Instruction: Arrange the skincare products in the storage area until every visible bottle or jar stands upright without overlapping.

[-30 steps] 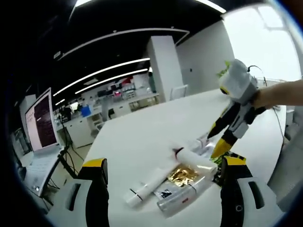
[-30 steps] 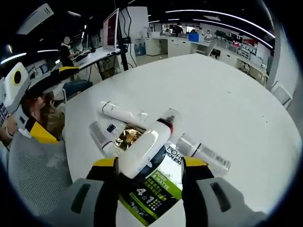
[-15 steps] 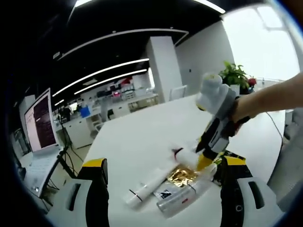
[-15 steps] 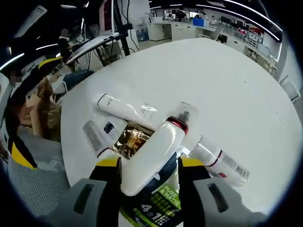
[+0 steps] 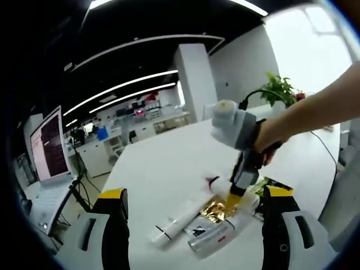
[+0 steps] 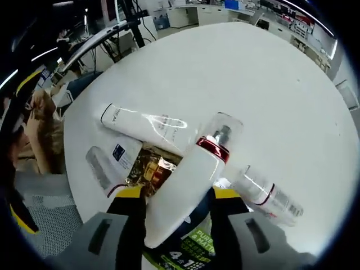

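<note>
White bench (image 6: pixel 270 67) carries the pile, all products lying flat and overlapping. Right claw (image 6: pixel 177 199) is clenched on the white red-collared bottle (image 6: pixel 188 191), whose capped end now points up off the pile; a second ago it lay lower among the others. So standing it up has started. In the left gripper view the right claw (image 5: pixel 236 194) has moved in over the pile. Left claw (image 5: pixel 194 225) hangs released, unchanged. White tube (image 6: pixel 143 124), gold sachet (image 6: pixel 149 169), clear bottle (image 6: pixel 267 194) remain flat.

White round table (image 6: pixel 270 73) with lying tubes (image 6: pixel 143 124), gold sachet (image 6: pixel 149 170), clear bottle (image 6: pixel 270 197).
</note>
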Available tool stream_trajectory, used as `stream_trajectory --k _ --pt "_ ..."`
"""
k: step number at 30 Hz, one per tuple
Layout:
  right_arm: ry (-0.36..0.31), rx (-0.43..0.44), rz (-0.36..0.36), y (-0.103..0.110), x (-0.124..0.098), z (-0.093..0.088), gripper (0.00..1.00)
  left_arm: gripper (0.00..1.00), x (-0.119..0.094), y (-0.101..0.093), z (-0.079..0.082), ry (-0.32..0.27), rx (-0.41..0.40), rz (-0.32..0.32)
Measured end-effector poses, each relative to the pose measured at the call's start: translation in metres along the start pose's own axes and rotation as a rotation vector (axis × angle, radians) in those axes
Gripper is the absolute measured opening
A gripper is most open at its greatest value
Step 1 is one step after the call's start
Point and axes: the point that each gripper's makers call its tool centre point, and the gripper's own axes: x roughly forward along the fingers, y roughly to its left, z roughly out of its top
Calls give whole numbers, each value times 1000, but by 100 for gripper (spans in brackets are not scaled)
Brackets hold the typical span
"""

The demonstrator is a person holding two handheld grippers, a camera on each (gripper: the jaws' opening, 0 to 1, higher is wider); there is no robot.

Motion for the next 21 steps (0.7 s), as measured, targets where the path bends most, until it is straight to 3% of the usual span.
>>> stream_trajectory --k 5,9,16,21 --pt "68 7 -27 -4 3 -1 43 97 0 0 0 0 -1 -3" --pt "116 -46 -53 -7 3 -4 41 97 0 0 0 -2 0 0" --pt "169 -148 -103 -16 8 -6 40 97 0 0 0 2 -1 -1" --pt "187 -155 -116 -16 8 -7 40 97 0 -2 -1 6 -4 -8"
